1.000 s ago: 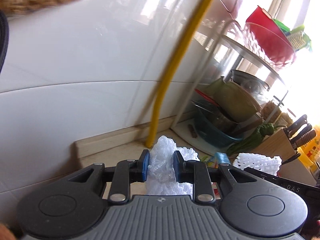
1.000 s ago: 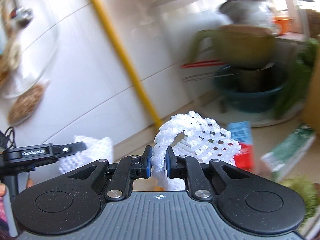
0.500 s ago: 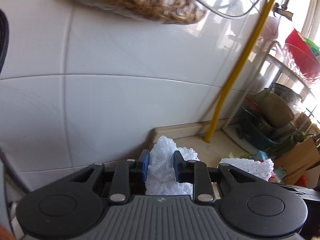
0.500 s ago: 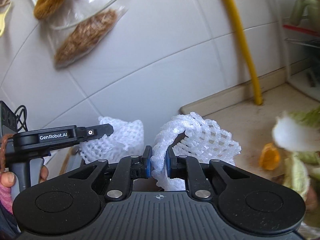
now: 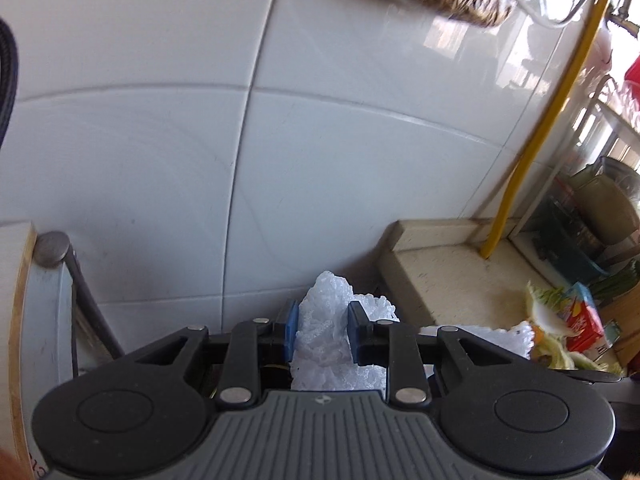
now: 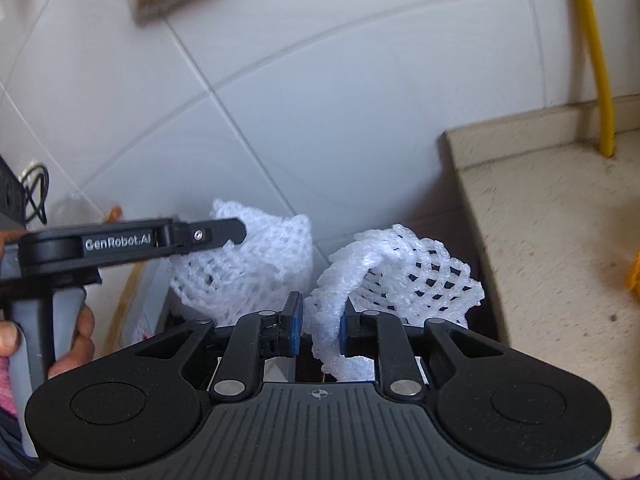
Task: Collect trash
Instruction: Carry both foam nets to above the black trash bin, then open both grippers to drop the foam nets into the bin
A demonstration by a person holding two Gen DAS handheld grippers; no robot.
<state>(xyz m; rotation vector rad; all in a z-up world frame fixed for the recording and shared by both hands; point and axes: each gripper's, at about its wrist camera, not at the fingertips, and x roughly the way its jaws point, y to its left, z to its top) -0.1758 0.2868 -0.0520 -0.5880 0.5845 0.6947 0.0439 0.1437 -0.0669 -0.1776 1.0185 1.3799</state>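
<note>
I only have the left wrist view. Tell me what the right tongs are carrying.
Observer: The right tongs are shut on a second foam net.
Operator: Report whether it touches my net.
Observer: No. Your foam net hangs beside it, with a gap between them.
Operator: Say what's holding the left tongs.
Observer: A bare hand grips the grey handle below the left tongs.

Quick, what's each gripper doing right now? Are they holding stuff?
Left gripper: closed on a white foam net.
Right gripper: closed on another foam net.
</note>
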